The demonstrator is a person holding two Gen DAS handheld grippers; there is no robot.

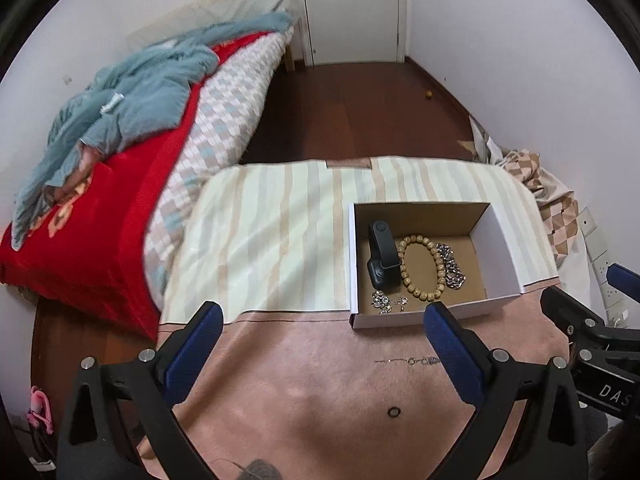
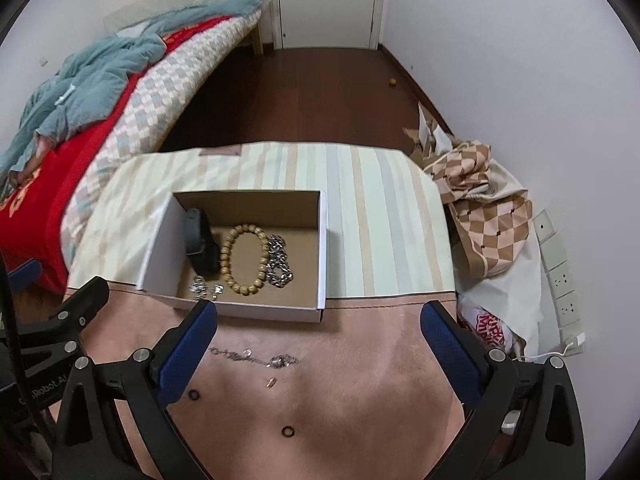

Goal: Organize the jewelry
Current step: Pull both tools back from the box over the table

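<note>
Cardboard box sits on my bench holding a black smartwatch, a wooden bead bracelet and a silver chain. Nearer me lie a thin chain, a small earring and two black rings. My left claw and right claw both hover spread apart, empty, nothing blocking them.

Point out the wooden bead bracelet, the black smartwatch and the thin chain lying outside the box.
wooden bead bracelet point(image 2: 226, 252): right wrist view, on the beads of its left side.
black smartwatch point(image 1: 379, 270): left wrist view, on its face.
thin chain point(image 2: 256, 357): right wrist view, mid-length on the links.
</note>
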